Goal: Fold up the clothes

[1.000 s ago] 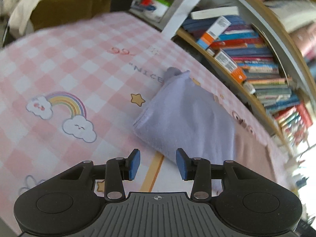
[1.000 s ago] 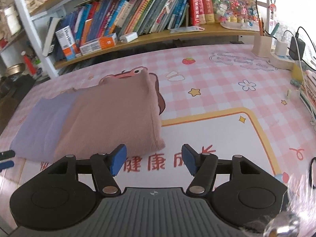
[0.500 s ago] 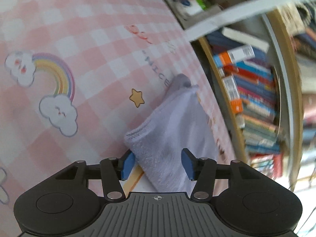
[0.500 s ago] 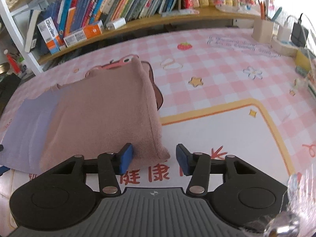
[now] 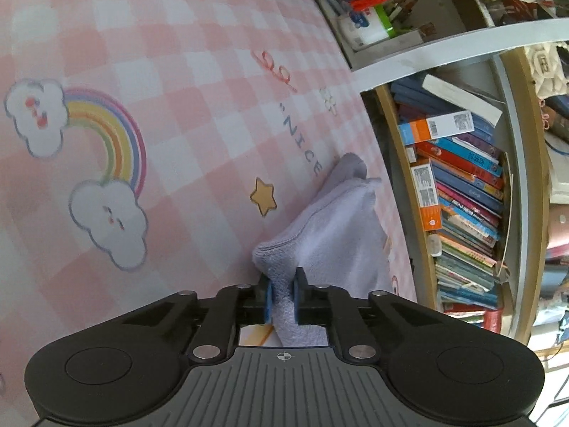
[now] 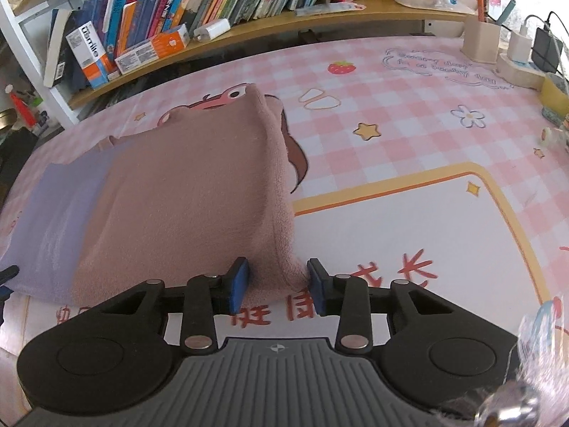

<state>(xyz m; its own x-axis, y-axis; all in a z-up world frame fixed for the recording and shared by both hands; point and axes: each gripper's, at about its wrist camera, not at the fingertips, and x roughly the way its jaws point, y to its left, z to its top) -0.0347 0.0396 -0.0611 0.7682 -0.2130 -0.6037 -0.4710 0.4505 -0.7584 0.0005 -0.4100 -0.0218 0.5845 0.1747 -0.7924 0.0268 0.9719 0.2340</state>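
A cloth with a lavender half (image 5: 341, 235) and a dusty-pink half (image 6: 192, 192) lies folded on the pink checked table mat (image 5: 177, 71). My left gripper (image 5: 282, 299) is shut on the near corner of the lavender half. My right gripper (image 6: 277, 286) is open, its blue pads on either side of the near right corner of the pink half, which lies between them. The lavender half also shows at the left of the right wrist view (image 6: 53, 213).
A bookshelf (image 6: 220, 10) full of books runs along the far edge of the table, also seen in the left wrist view (image 5: 462, 185). A pen holder (image 6: 480, 41), chargers (image 6: 519, 46) and small items stand at the far right.
My left gripper moved onto the lavender corner and shut on it. My right gripper moved forward until the pink corner sits between its narrowing pads.
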